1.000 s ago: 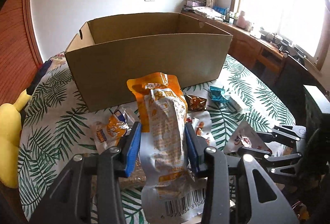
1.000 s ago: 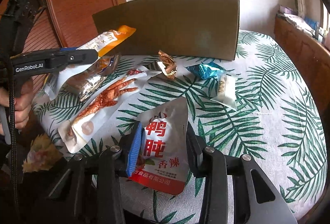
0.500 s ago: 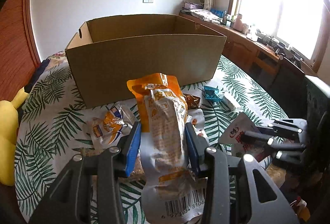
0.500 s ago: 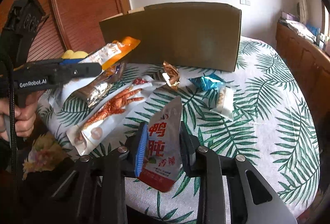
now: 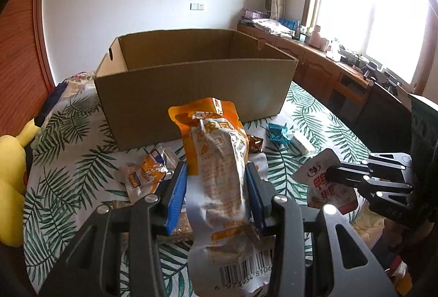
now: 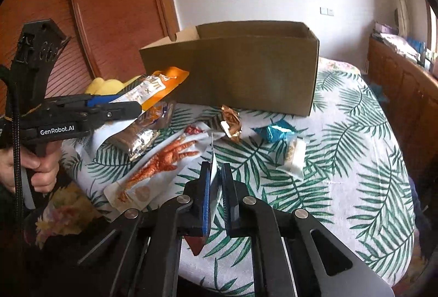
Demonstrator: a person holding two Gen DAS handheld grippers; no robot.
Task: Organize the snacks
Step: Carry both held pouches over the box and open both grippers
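Observation:
My left gripper (image 5: 216, 182) is shut on an orange and silver snack pack (image 5: 219, 160), held above the table in front of the open cardboard box (image 5: 191, 86). It also shows in the right wrist view (image 6: 153, 89). My right gripper (image 6: 216, 174) is shut on a white and red pouch (image 6: 213, 160), seen edge-on and lifted off the table. The pouch also shows in the left wrist view (image 5: 320, 176). The box (image 6: 246, 78) stands at the back of the table.
On the leaf-print tablecloth (image 6: 356, 160) lie a chicken-feet pack (image 6: 161, 163), a silver pack (image 6: 139, 135), a gold wrapper (image 6: 231, 124), a blue wrapper (image 6: 273, 130) and a white packet (image 6: 295, 154). A yellow plush (image 5: 11, 182) sits at the left edge.
Both grippers have risen with their packs. The right gripper has closed on the red pouch and turned it edge-on. The box opening now shows.

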